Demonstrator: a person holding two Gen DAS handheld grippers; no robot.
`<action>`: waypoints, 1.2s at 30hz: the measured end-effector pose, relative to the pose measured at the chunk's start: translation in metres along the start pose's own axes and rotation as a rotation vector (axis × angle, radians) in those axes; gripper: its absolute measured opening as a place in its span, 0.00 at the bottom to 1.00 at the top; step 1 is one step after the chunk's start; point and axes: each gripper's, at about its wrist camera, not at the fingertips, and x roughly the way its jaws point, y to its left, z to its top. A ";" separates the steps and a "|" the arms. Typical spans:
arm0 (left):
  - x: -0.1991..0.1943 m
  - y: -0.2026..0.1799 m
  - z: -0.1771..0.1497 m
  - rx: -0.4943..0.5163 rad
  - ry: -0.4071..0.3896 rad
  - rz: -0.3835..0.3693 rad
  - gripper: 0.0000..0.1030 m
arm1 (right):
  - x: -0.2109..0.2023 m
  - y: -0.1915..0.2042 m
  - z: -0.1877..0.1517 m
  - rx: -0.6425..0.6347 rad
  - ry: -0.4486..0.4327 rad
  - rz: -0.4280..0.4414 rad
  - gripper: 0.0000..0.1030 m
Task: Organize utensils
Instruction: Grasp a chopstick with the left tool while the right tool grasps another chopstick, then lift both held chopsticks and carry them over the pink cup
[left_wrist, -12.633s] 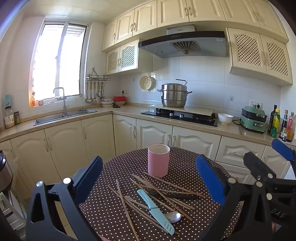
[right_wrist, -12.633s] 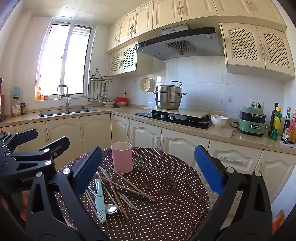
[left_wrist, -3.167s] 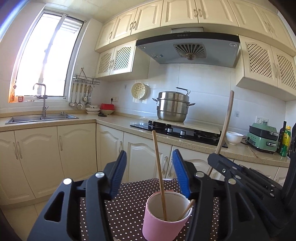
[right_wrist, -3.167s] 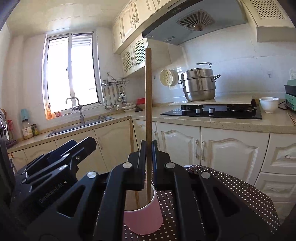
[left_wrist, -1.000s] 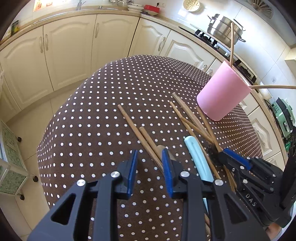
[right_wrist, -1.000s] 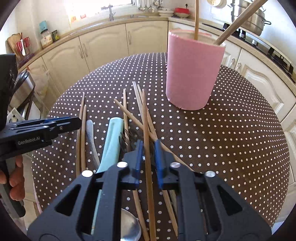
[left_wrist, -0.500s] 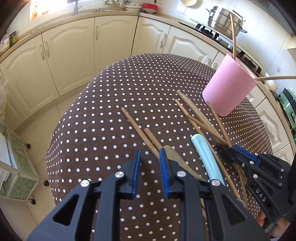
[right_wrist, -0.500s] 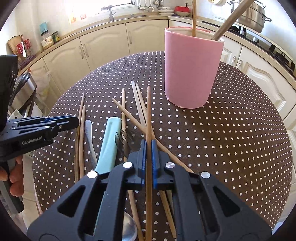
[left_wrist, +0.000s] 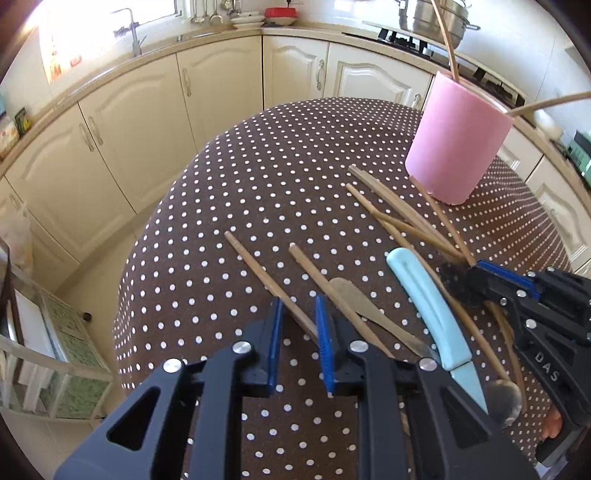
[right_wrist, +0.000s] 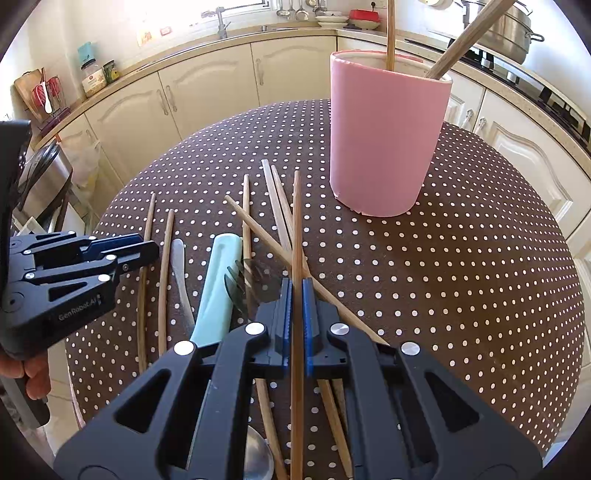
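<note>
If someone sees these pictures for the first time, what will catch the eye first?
Probably the pink cup, standing upright at the far side of the dotted table with two chopsticks leaning out of it. Next, the right gripper, shut on a chopstick over the scattered pile, and the light blue knife lying among the loose sticks.

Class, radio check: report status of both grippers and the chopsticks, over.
Right gripper shut on one chopstick. Left gripper open around another chopstick. Two already in pink cup. Knife, fork alongside.
</note>
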 end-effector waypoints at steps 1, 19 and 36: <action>0.001 -0.001 0.002 0.001 -0.006 0.007 0.16 | 0.000 0.000 0.000 0.000 -0.002 -0.005 0.06; -0.056 0.027 -0.013 -0.209 -0.325 -0.258 0.05 | -0.050 -0.013 0.005 0.075 -0.181 0.080 0.06; -0.132 -0.022 0.019 -0.101 -0.672 -0.441 0.05 | -0.136 -0.027 0.028 0.145 -0.643 0.126 0.06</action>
